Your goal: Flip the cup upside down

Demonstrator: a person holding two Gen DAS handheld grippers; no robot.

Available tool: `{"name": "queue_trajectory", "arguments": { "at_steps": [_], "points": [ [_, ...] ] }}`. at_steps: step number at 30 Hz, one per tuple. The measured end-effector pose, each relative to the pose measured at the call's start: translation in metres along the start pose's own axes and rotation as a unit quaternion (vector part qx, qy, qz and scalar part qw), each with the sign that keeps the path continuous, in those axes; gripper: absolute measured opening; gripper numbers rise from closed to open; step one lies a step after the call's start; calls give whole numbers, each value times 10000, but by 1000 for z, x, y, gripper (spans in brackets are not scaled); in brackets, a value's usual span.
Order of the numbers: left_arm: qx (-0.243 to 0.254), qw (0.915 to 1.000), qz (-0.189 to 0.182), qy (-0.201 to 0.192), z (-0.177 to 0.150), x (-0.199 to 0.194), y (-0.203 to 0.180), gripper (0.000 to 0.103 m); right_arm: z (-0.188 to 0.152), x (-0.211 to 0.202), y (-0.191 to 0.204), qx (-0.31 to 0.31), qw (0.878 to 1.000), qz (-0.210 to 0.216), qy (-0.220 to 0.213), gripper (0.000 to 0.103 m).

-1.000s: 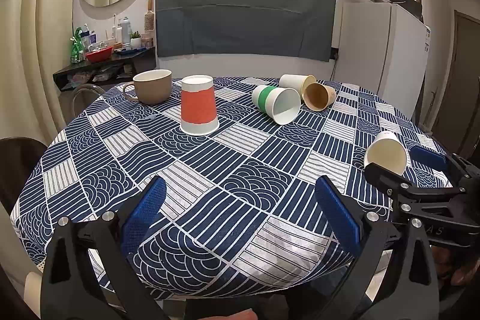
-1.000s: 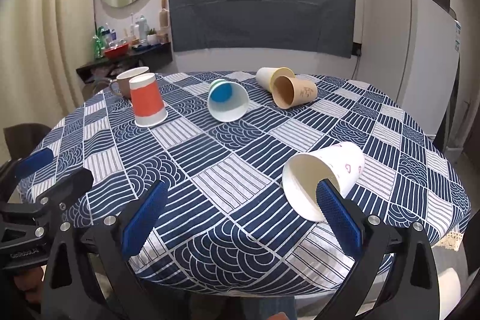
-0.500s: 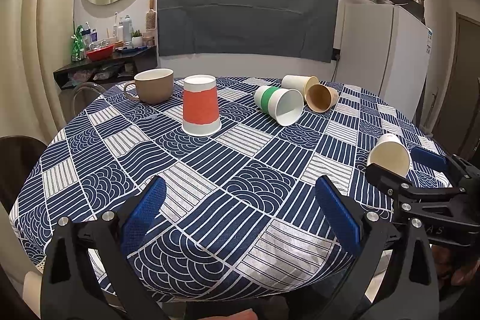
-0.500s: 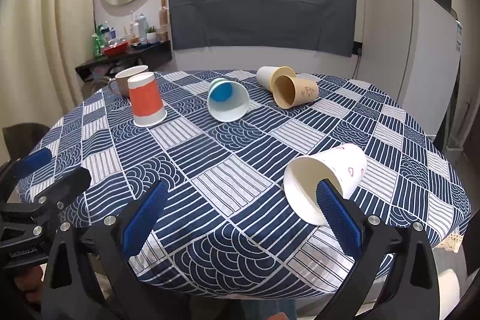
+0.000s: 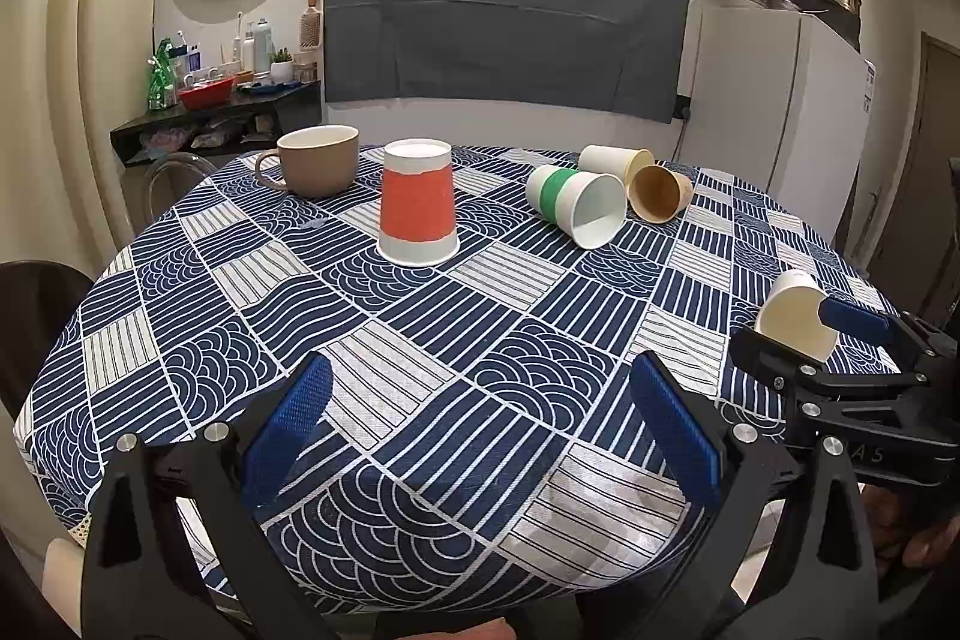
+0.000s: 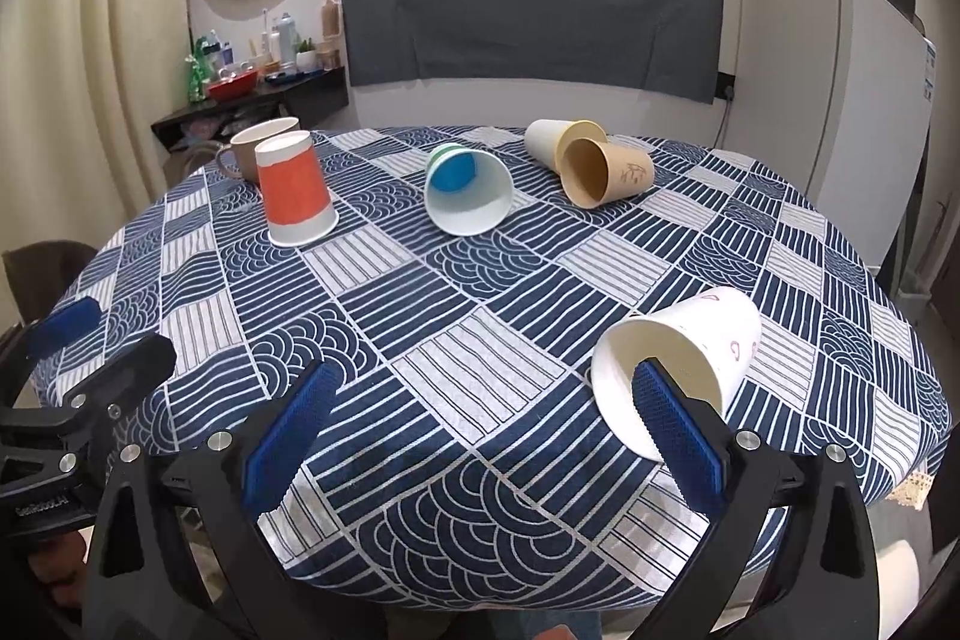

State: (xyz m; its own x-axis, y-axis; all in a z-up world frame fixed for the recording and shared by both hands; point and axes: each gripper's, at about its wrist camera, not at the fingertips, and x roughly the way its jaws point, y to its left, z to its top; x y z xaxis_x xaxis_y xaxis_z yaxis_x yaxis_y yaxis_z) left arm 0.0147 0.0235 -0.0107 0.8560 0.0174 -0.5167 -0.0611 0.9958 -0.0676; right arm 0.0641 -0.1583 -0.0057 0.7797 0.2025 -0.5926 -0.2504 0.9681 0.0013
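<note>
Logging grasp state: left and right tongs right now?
Left tongs: open, holding nothing.
Right tongs: open, holding nothing; white cup lies on its side just ahead.

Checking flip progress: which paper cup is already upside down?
The red-banded paper cup, beside the brown mug: it stands rim-down on the tablecloth. The other four paper cups all lie on their sides.

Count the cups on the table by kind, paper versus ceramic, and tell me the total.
Paper cups: 5 (orange, green-banded, cream, brown, white with pink hearts)
Ceramic mugs: 1 (tan mug)
Total: 6
</note>
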Motion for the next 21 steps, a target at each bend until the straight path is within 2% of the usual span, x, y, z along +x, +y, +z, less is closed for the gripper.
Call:
{"name": "queue_trajectory", "arguments": {
  "at_steps": [21],
  "points": [
    [-122,9998,103,86,5,34,33,97,25,55,28,-176,9987,237,418,95]
  ]
}}
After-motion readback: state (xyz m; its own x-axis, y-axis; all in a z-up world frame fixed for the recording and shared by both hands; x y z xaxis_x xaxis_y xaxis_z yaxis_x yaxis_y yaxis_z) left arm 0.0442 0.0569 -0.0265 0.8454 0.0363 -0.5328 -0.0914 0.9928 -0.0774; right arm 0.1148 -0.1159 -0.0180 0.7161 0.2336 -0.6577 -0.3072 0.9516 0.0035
